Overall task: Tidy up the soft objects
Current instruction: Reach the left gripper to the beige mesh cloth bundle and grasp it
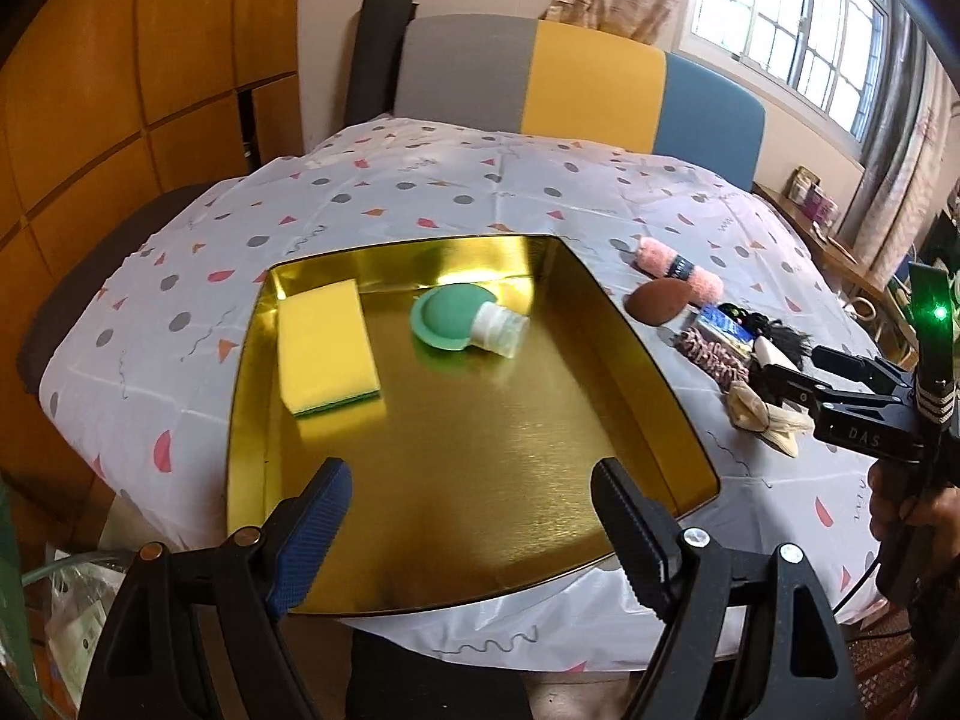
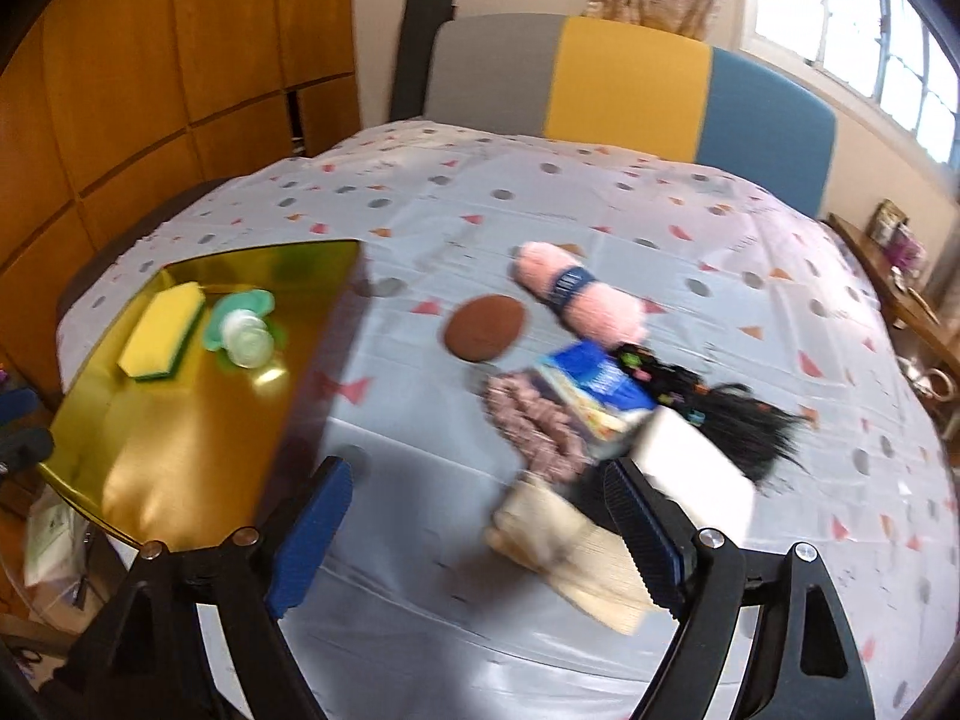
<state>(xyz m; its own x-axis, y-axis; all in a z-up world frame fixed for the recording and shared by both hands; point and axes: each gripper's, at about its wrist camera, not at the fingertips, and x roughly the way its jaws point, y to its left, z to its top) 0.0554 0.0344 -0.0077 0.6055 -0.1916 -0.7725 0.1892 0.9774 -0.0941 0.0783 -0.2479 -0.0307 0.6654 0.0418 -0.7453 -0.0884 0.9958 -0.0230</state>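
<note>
A gold tray (image 1: 648, 360) holds a yellow sponge (image 1: 327, 354) and a green puff with a clear cap (image 1: 465, 324). My left gripper (image 1: 471, 519) is open and empty over the tray's near edge. To the tray's right lie a pink yarn roll (image 2: 579, 294), a brown puff (image 2: 485, 327), a purple scrunchie (image 2: 534, 426), a blue packet (image 2: 594, 390), a black tassel (image 2: 738, 426), a white block (image 2: 696, 474) and a beige cloth (image 2: 570, 552). My right gripper (image 2: 477, 531) is open and empty just above the beige cloth; it also shows in the left wrist view (image 1: 792, 387).
A patterned cloth (image 1: 420, 192) covers the table. A grey, yellow and blue chair back (image 1: 576, 78) stands behind it. Wooden panels (image 1: 120, 90) are on the left. A shelf with jars (image 1: 816, 198) is at the right.
</note>
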